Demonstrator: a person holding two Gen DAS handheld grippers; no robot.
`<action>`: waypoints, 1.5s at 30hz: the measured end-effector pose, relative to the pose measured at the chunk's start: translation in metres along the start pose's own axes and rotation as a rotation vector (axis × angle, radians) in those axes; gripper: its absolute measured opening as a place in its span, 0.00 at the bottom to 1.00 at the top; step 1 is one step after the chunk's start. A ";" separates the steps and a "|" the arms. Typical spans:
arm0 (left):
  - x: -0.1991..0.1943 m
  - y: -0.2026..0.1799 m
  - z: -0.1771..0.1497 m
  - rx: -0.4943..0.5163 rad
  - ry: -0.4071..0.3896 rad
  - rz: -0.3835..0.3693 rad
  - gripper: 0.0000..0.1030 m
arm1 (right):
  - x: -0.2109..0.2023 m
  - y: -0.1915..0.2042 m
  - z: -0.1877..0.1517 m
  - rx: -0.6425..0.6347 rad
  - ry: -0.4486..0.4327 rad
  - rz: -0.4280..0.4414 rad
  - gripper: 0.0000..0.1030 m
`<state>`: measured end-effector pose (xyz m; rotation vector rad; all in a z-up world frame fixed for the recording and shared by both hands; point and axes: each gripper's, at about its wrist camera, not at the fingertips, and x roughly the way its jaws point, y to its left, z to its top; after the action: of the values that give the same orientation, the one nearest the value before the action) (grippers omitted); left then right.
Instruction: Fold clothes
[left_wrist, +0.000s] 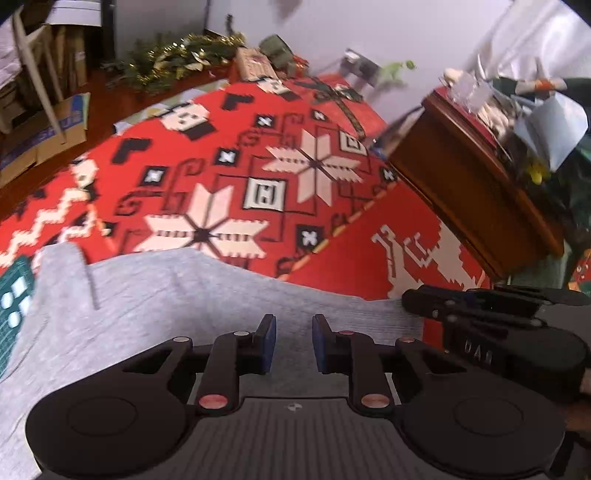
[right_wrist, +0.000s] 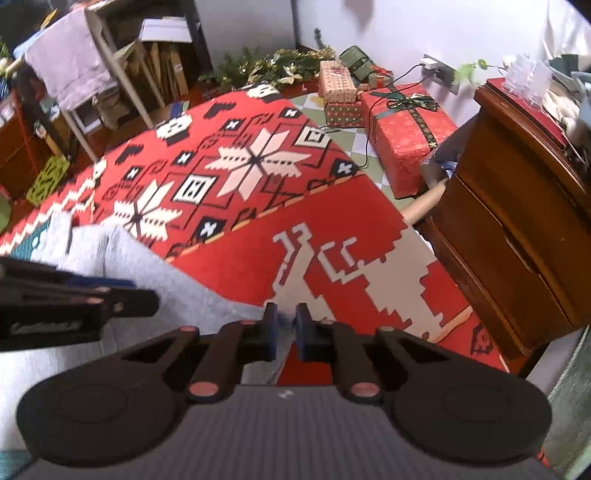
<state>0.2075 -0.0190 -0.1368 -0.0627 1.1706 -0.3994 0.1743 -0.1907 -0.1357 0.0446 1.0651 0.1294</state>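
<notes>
Surface: red patterned rug (right_wrist: 332, 236) on the floor, white wall behind. Wooden cabinet (right_wrist: 517, 221) right; wrapped gift box (right_wrist: 402, 136) and garland (right_wrist: 280, 66) at the far edge. Grey garment (left_wrist: 184, 295) lies on the rug, near-left. Left gripper (left_wrist: 294, 341) fingers apart above it. Right gripper (right_wrist: 286, 330) clamps the garment's edge.

The left gripper (left_wrist: 293, 341) is held open-jawed above grey clothing (left_wrist: 177, 295), spread on a red patterned rug (left_wrist: 236, 155).
</notes>
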 end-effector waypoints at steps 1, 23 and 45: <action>0.003 -0.001 0.001 0.002 0.006 -0.003 0.20 | 0.000 0.001 -0.001 -0.002 -0.004 -0.006 0.01; -0.006 -0.009 0.012 -0.037 0.012 0.024 0.41 | -0.001 -0.005 0.003 0.031 -0.048 -0.136 0.22; -0.110 0.070 -0.056 -0.264 -0.207 0.222 0.78 | -0.063 0.087 -0.013 -0.090 -0.050 -0.042 0.55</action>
<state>0.1400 0.0913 -0.0797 -0.1975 1.0074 -0.0391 0.1251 -0.1132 -0.0785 -0.0559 1.0090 0.1377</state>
